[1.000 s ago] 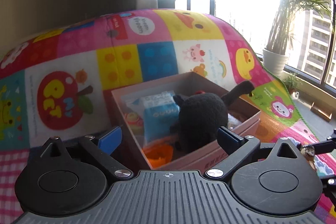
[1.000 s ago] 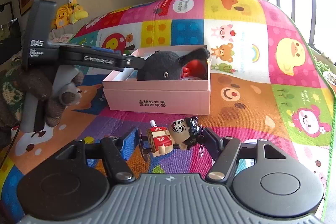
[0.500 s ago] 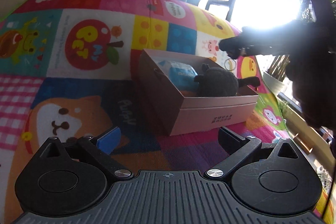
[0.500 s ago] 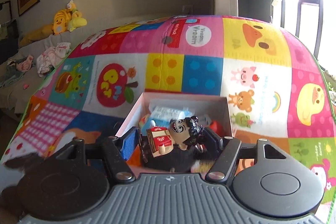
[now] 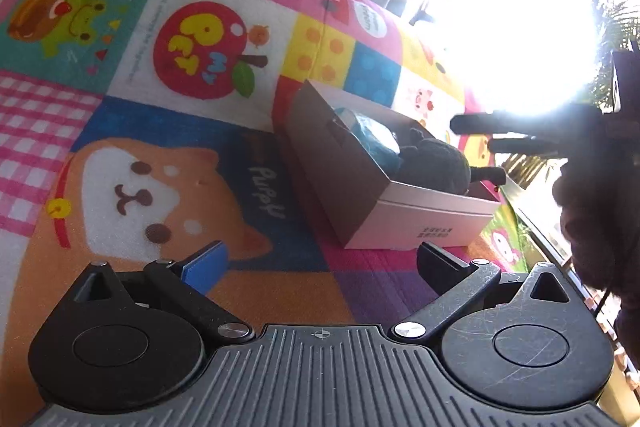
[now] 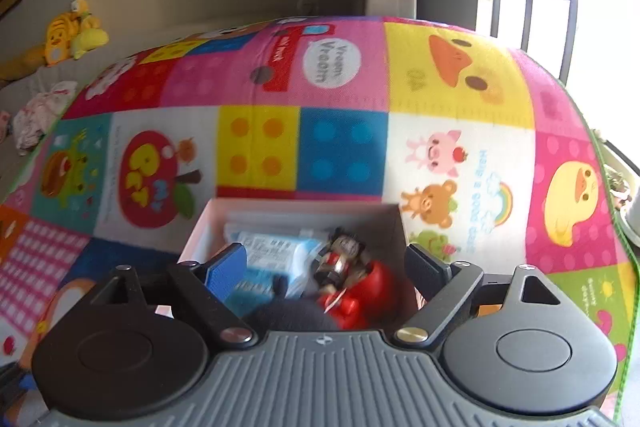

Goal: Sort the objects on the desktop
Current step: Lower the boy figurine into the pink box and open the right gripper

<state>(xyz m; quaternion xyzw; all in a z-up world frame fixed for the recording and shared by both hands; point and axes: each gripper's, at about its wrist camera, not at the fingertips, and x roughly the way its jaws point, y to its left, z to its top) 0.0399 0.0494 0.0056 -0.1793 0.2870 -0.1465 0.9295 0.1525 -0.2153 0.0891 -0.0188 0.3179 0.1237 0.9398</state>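
- The right gripper (image 6: 324, 267) hangs over the open pink box (image 6: 200, 231), its jaws having just been opening and now standing wide apart.
- A small figure (image 6: 344, 259) with black hair and a red body lies in the gap between the right fingers, touching neither pad; it appears blurred, and whether it already rests on the contents cannot be told.
- The figure sits nearer the right finger than the blue-padded left finger (image 6: 224, 271).
- Below the figure in the box lie a red toy (image 6: 368, 291), a blue-and-white packet (image 6: 276, 259) to its left and a dark plush (image 6: 288, 315) at the near edge.
- In the left wrist view, the left gripper (image 5: 320, 263) is held above the mat (image 5: 160, 167), well short of the box (image 5: 420, 223); its fingers are spread wide with nothing between them.
- From that side the box stands ahead and to the right of the left fingers, with the plush (image 5: 436, 167) and a blue packet (image 5: 376, 139) showing above its wall.
- The right gripper (image 5: 520, 135) reaches in from the right above the box, dark against the glaring window (image 5: 512, 39).
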